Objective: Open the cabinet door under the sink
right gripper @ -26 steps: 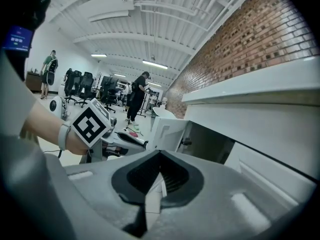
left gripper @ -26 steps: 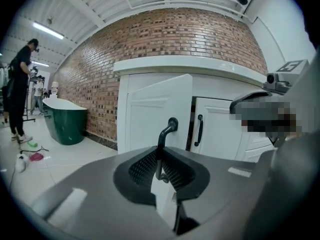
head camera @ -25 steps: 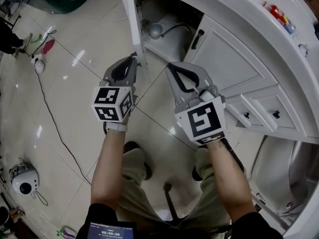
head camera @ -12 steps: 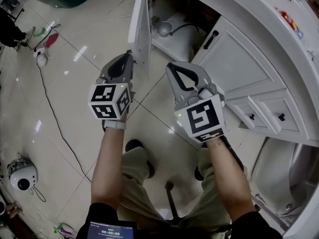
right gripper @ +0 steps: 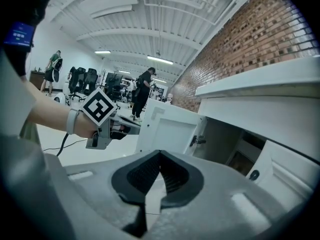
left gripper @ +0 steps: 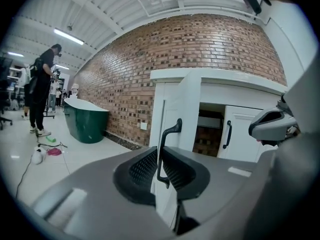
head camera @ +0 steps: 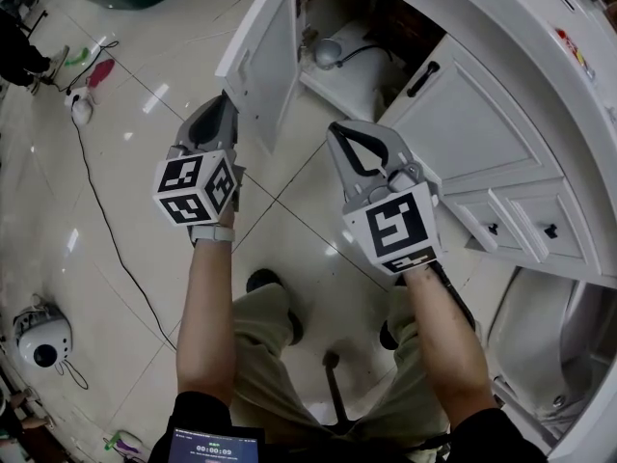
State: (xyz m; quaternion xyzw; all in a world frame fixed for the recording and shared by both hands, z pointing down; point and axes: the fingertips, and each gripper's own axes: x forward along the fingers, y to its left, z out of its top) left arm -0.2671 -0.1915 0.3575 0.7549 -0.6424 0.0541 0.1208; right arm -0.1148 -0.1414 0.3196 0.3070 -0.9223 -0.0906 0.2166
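The white left cabinet door (head camera: 260, 56) under the sink stands swung out over the floor. Its black handle (left gripper: 167, 144) runs upright between the pads of my left gripper (left gripper: 160, 156). The pads hold the handle while the jaws ease slightly apart. In the head view the left gripper (head camera: 224, 114) reaches to the door's outer face, its tips hidden by the door edge. My right gripper (head camera: 339, 131) hovers shut and empty in front of the open compartment, apart from the door (right gripper: 167, 129). A metal pipe fitting (head camera: 328, 53) shows inside the cabinet.
The neighbouring cabinet door (head camera: 472, 123) is closed, with its black handle (head camera: 421, 78). Drawers (head camera: 521, 225) follow to the right. A cable (head camera: 96, 210) and a white round device (head camera: 43, 345) lie on the tiled floor. A green tub (left gripper: 85, 119) and a standing person (left gripper: 42, 91) are farther off.
My left gripper has moved left with the handle, and the door has swung wider open. The right gripper has hardly moved.
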